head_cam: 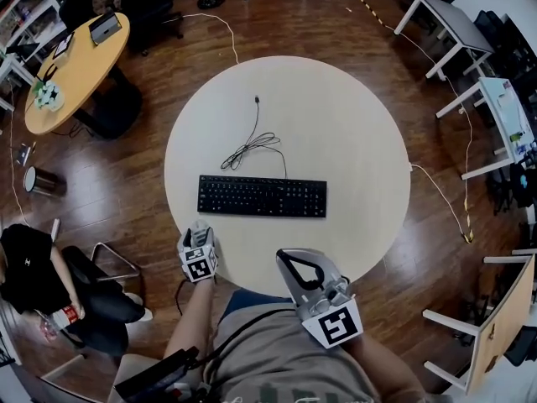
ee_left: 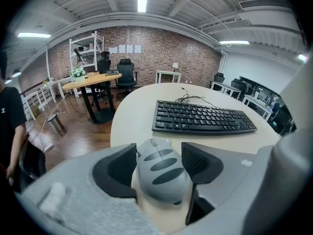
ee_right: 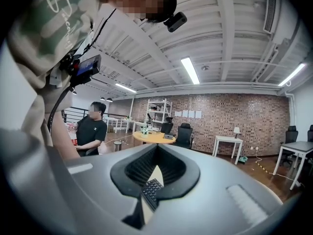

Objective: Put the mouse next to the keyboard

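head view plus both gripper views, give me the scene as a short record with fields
mouse: grey, dark stripes, at the near edge of the table
left tool: closed on the mouse, a pad against each side
right tool: tips together, empty
keyboard: black, flat on the table, beyond the mouse and apart from it
cable: black, loose, beyond the keyboard
task: mouse not yet next to the keyboard

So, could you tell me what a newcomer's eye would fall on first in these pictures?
The black keyboard stands out first, lying in the middle of the round pale table with a dark cable coiled just beyond it. Next comes the grey mouse, clamped in the left claw at the table's near edge, well short of the keyboard.
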### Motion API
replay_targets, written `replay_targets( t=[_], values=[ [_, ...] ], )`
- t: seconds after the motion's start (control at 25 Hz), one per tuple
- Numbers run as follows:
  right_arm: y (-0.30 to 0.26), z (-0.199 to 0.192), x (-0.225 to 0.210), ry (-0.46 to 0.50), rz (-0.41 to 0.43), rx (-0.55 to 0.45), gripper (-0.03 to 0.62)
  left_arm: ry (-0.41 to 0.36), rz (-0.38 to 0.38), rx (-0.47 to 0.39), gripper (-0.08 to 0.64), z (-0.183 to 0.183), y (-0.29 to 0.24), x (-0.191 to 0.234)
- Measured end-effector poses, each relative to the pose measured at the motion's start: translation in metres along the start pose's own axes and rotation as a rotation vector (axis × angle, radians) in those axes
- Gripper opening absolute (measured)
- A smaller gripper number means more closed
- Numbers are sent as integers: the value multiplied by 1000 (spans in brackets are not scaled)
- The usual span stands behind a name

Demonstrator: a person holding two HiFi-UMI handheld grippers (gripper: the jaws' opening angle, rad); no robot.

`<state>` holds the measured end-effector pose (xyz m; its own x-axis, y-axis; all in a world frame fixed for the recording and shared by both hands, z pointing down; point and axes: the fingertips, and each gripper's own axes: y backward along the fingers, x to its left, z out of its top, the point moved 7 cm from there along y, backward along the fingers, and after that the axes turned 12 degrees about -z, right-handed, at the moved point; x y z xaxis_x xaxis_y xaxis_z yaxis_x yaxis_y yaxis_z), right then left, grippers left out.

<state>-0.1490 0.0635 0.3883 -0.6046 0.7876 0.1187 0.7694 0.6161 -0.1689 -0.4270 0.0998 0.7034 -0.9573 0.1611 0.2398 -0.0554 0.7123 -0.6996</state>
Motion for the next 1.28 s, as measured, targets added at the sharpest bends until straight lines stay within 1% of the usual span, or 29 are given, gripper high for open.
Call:
replay_targets(
  t=[0.2,0.36,0.48,0.6,0.72,0.84,1.0,1.12,1.28],
  values=[
    [8,-2,-6,-7,9,-10,5,-4,6,-7,301,-6,2,-8],
    [15,-7,-11,-23,12,3,5,-7,5,-7,301,-9,2,-16],
    [16,-10,-17,-29,-1,6,5,-7,-1,-17,301,-11,2,-21],
    [19,-11,-25,-71,-23,-7,5,-6,-3,-6,301,-14,3,-27],
    [21,-12,-30,-92,-19,-19,5,-2,-6,2,301,-15,4,-33],
    [23,-13,-34,-74,-4,-16,5,1,-8,7,301,-19,4,-39],
    [29,-18,-41,-36,6,19,5,-10,-12,31,301,-22,6,-47],
    [30,-18,-49,-72,-16,-6,5,-9,-15,45,301,-23,7,-52],
    [37,-20,-55,-56,-7,2,5,-11,-17,57,301,-28,8,-62]
  ],
)
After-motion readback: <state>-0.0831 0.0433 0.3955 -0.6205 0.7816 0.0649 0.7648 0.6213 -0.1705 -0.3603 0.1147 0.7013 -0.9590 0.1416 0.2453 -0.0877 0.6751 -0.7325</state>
